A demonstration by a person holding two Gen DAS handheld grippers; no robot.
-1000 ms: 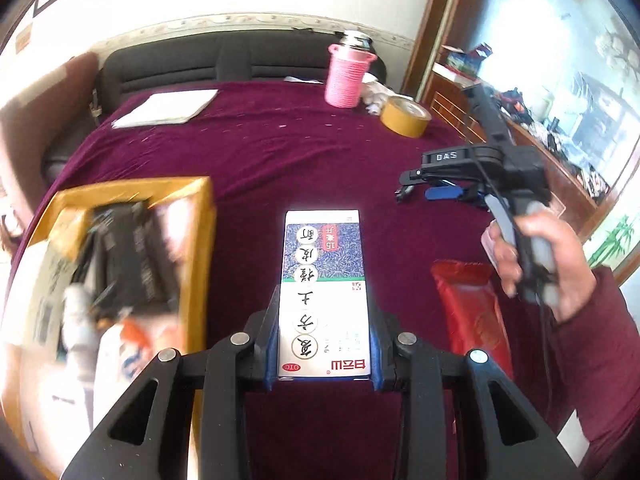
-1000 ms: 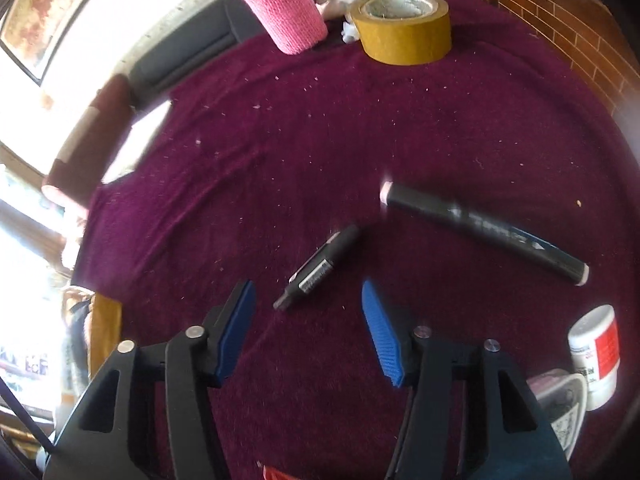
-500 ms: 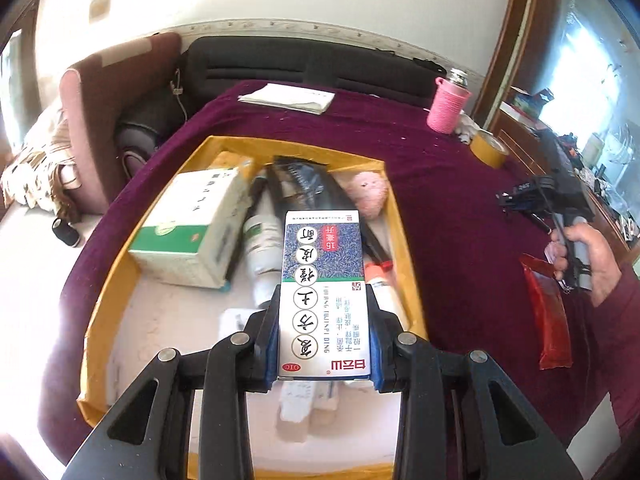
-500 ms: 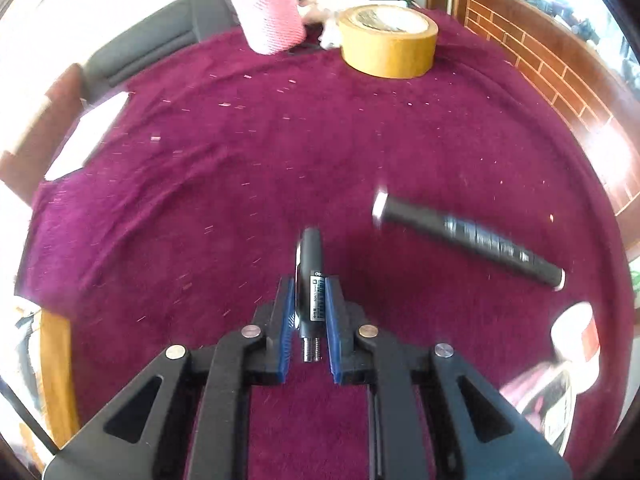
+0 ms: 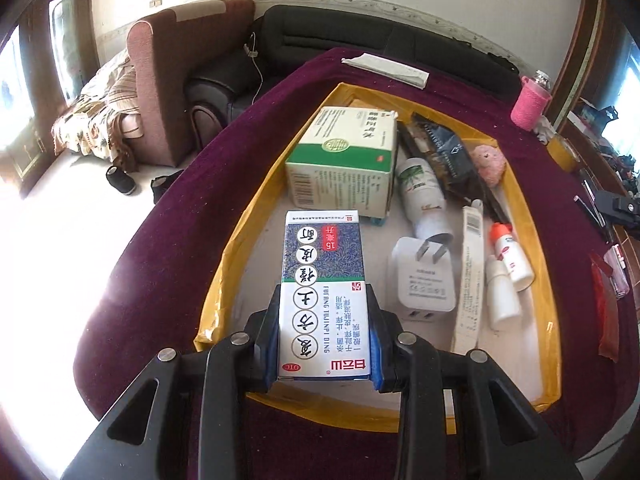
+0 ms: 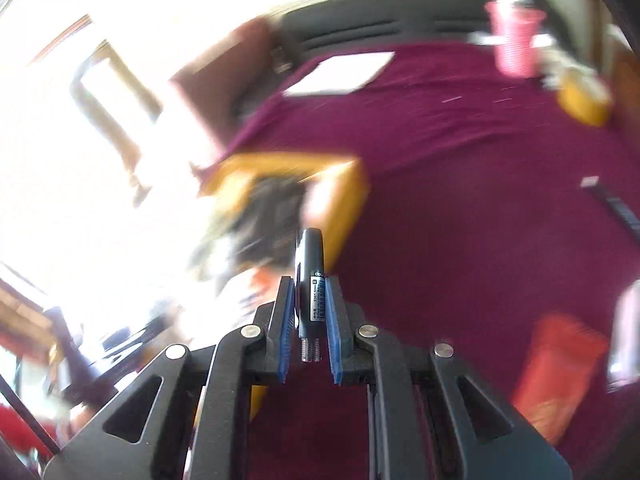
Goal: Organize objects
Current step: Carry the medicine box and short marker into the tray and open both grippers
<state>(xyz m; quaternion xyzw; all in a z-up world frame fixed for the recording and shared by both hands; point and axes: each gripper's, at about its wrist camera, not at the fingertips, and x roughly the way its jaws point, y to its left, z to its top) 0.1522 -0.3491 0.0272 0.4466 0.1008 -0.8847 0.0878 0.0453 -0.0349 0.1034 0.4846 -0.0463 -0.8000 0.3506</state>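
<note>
My left gripper (image 5: pixel 323 300) is shut on a blue and white medicine box (image 5: pixel 322 276) and holds it above the near left part of the yellow tray (image 5: pixel 532 240). The tray holds a green and white box (image 5: pixel 344 156), a white bottle (image 5: pixel 422 192), a white charger (image 5: pixel 426 276), a dark packet (image 5: pixel 448 152) and small tubes. My right gripper (image 6: pixel 307 292) is shut on a black marker (image 6: pixel 312 276), lifted above the purple cloth, with the blurred tray (image 6: pixel 348 196) ahead on the left.
A pink cup (image 5: pixel 530 104) and a yellow tape roll (image 6: pixel 584 100) stand at the table's far right. A white paper (image 5: pixel 386 67) lies at the far edge. A red packet (image 6: pixel 556 368) and a black pen (image 6: pixel 616 204) lie right of the tray. Sofa and armchair stand behind.
My left gripper has carried the medicine box left from the bare cloth to above the tray. My right gripper shut on the black marker, lifted it and swung left toward the tray.
</note>
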